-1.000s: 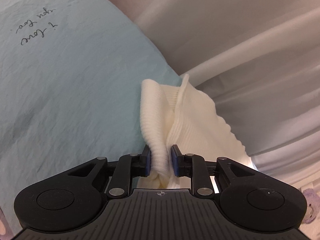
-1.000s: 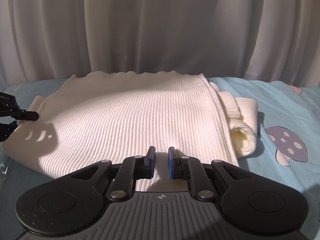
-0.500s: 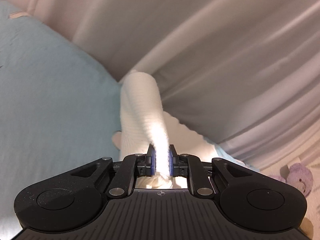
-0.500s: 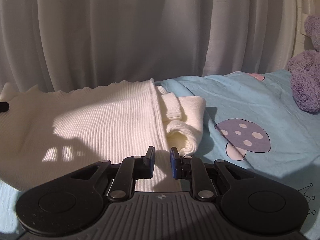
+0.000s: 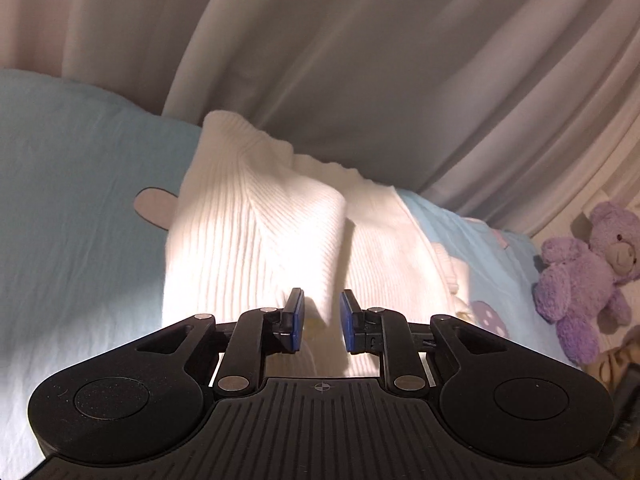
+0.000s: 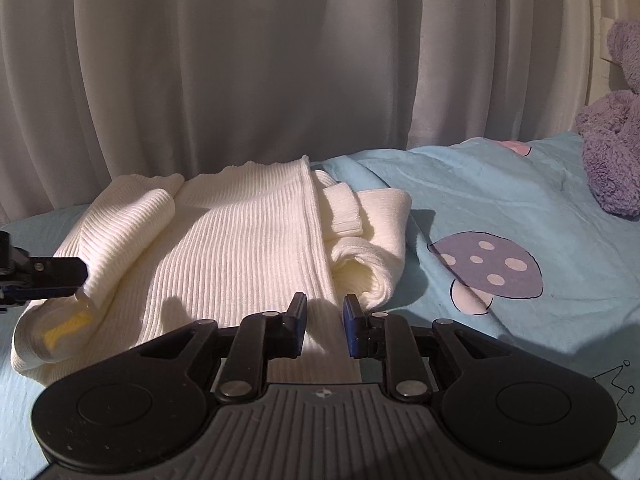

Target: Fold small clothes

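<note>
Lying on the blue sheet before the curtain, the cream sweater runs lengthwise toward the curtain — its left edge lifted over. Left gripper: jaws opening, fabric between them, pads apart from it. Right gripper: opening above the hem, nothing clamped.

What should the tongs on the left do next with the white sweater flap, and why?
Probably let the flap drop and back away. The left tongs are opening with the white sweater flap between them, and that flap already lies folded over the sweater's middle, so the fold looks placed. The right tongs are opening too.
</note>
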Available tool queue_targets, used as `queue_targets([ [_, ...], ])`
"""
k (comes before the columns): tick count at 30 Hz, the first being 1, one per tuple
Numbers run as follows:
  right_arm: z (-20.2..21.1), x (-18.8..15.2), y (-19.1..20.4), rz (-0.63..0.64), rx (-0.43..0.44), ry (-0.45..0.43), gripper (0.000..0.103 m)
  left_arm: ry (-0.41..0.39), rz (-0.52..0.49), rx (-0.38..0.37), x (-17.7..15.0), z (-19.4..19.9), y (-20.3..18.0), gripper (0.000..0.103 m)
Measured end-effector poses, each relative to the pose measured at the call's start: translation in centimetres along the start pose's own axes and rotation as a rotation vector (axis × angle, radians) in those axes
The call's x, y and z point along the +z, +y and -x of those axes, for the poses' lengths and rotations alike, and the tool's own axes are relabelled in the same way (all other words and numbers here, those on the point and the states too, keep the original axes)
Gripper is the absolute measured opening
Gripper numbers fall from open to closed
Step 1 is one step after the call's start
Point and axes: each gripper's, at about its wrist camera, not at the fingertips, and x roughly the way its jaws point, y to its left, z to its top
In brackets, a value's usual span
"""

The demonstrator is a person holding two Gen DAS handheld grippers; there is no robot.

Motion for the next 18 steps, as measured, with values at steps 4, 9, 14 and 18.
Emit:
queue_targets([
  [4,0.1,-0.1,0.4,0.008,-0.002,0.002,0.020,-0.129,-0.027,0.101,-0.7,2.8,-0.6,0.022],
  [9,-0.3,-0.2,0.8,0.028,-0.024,0.033,0.022,-0.008,-0.077,0.227,-1.7,-1.2,0.4,0.023],
  [14,-0.4,-0.3,0.8,0.055,-0.030,0.047,0.026,-0.005,-0.105,0.195,-2.3,-1.9,-0.1,0.038],
  [18,-0.4,0.0,0.8,0.052,-0.034,0.058,0.028,0.021,-0.182,0.183,-2.6,-1.4,-0.9,0.052],
])
